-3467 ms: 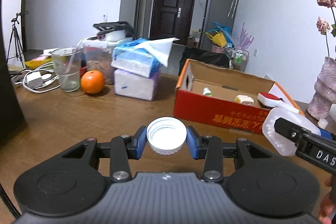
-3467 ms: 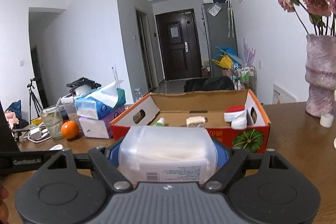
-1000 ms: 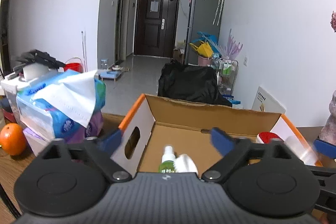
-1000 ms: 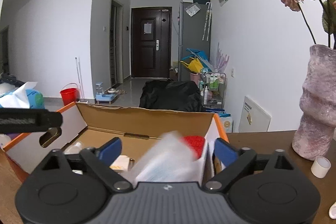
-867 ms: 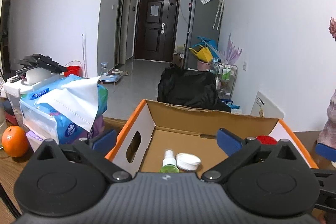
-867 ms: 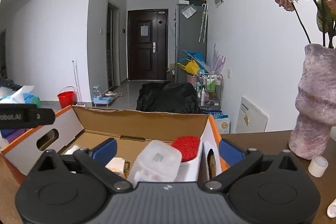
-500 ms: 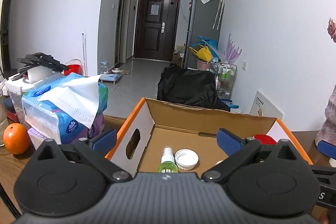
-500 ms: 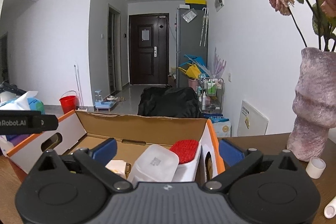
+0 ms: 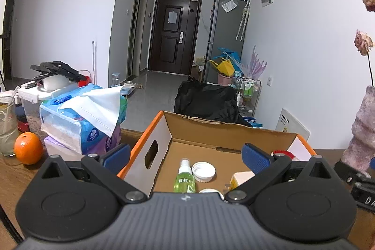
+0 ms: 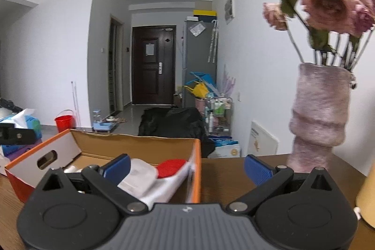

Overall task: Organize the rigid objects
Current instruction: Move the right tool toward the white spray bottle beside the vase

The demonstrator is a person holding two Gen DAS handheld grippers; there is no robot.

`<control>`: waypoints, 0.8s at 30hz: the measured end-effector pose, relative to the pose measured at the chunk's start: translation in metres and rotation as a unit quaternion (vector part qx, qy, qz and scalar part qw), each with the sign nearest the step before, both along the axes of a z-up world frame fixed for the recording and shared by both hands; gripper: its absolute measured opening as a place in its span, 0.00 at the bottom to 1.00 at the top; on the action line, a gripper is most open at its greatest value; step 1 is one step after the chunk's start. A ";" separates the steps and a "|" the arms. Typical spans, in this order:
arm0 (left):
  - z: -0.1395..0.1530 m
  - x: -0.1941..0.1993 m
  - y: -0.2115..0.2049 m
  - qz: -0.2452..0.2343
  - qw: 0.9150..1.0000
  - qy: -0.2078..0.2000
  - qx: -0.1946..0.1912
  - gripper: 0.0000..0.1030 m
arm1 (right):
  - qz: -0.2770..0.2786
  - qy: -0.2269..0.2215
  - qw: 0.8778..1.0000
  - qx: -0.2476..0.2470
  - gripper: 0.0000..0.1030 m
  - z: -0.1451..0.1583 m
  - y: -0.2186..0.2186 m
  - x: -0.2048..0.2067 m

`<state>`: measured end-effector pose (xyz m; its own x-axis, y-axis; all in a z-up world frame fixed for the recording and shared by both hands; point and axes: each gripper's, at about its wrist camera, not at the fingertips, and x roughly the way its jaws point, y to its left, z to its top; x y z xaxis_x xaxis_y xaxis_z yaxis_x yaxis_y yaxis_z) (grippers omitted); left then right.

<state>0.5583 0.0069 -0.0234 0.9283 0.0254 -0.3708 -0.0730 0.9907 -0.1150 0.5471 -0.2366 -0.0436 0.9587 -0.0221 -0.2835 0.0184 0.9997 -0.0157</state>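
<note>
Both grippers are hanging wide open, holding nothing: left gripper (image 9: 185, 156) is hovering over the orange-rimmed cardboard box (image 9: 225, 130), where the white ribbed plastic cap (image 9: 203, 171) is lying beside the green spray bottle (image 9: 184, 177); right gripper (image 10: 186, 166) is sitting beside the box, the translucent lidded plastic container (image 10: 140, 176) apparently leaning inside

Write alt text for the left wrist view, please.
An open, empty hand-held gripper hovers over a cardboard box holding a green spray bottle and a white cap. Tissue packs and an orange sit left.
</note>
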 end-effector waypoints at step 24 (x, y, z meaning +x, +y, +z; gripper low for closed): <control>-0.018 -0.077 -0.032 -0.025 0.999 0.026 0.007 1.00 | -0.073 0.032 0.997 -0.023 1.00 -0.018 -0.123 -0.063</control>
<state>0.4814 -0.0251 -0.0410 0.9083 -0.0150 -0.4181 -0.0292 0.9946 -0.0992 0.4844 -0.3598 -0.0616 0.9242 -0.1746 -0.3398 0.1611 0.9846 -0.0676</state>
